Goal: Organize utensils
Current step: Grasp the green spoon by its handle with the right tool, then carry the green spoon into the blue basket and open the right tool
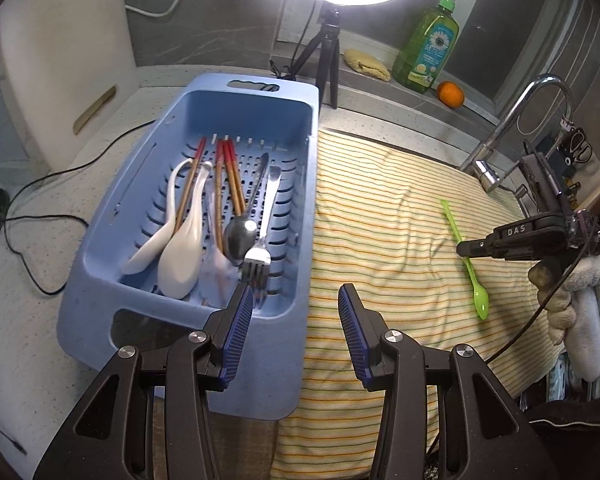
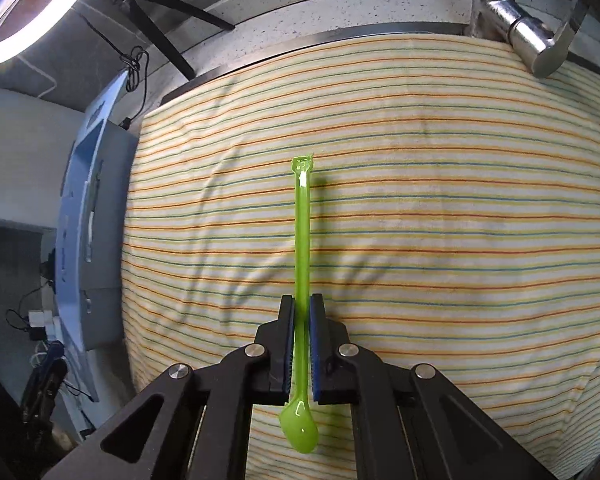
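A long green plastic spoon point(image 2: 302, 240) lies on the striped towel point(image 2: 420, 200), bowl toward the camera. My right gripper point(image 2: 301, 304) is shut on the green spoon's handle, just above the bowl. From the left wrist view the same spoon point(image 1: 466, 258) and right gripper point(image 1: 466, 249) show at the right, held by a gloved hand point(image 1: 568, 292). My left gripper point(image 1: 296, 292) stands open with nothing between its fingers, above the near right corner of the blue basket point(image 1: 300, 200). In the basket lie white spoons point(image 1: 180, 256), chopsticks point(image 1: 228, 176), a metal spoon point(image 1: 238, 236) and a fork point(image 1: 260, 252).
A ring light on a tripod point(image 1: 328, 60) stands behind the basket. A green soap bottle point(image 1: 428, 44), an orange point(image 1: 451, 94) and a sponge point(image 1: 366, 65) sit on the back ledge. A chrome faucet point(image 1: 512, 128) rises at the right. Cables point(image 1: 40, 208) run over the left counter.
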Demonstrator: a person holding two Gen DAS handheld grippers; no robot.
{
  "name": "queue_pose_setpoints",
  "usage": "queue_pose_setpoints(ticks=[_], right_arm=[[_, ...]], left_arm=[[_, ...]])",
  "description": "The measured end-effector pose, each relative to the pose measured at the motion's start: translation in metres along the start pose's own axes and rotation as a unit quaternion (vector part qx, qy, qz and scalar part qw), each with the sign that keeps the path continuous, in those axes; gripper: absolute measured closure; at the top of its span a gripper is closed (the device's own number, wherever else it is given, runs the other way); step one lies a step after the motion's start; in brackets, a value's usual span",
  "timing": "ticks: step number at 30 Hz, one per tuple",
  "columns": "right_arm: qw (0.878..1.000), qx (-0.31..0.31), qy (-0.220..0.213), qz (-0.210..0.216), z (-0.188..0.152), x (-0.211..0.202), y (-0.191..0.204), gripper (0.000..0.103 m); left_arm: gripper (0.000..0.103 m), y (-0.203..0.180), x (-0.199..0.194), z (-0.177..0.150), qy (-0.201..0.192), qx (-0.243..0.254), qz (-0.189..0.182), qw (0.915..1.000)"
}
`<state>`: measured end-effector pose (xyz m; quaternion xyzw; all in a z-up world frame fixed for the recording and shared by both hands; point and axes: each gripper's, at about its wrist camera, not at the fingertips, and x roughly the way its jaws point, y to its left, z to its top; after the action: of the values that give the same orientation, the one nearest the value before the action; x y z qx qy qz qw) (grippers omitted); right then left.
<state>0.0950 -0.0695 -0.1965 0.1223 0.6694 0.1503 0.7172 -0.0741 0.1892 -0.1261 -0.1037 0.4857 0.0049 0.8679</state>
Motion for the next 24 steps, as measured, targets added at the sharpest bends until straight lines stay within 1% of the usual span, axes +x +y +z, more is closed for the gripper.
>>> queue_pose_setpoints(ticks=[4, 9, 15, 24], right_arm=[[0.999, -0.023, -0.009, 0.037, 0.0, -0.006, 0.036, 0.097], [0.995, -0.063, -0.018, 0.071, 0.005, -0.008, 0.088, 0.097], [0.99, -0.101, -0.02, 0.094, 0.007, -0.002, 0.136, 0.097], [0.985, -0.128, -0.026, 0.117, 0.013, 0.005, 0.185, 0.097]], left_arm=[[0.06, 0.008, -0.002, -0.001, 0.001, -0.008, 0.007, 0.9999], [0.06, 0.016, -0.008, -0.002, -0.002, -0.014, 0.017, 0.9998], [0.06, 0.026, -0.016, -0.003, -0.007, -0.023, 0.039, 0.999], [0.06, 0.041, -0.023, -0.002, -0.016, -0.033, 0.057, 0.9977]])
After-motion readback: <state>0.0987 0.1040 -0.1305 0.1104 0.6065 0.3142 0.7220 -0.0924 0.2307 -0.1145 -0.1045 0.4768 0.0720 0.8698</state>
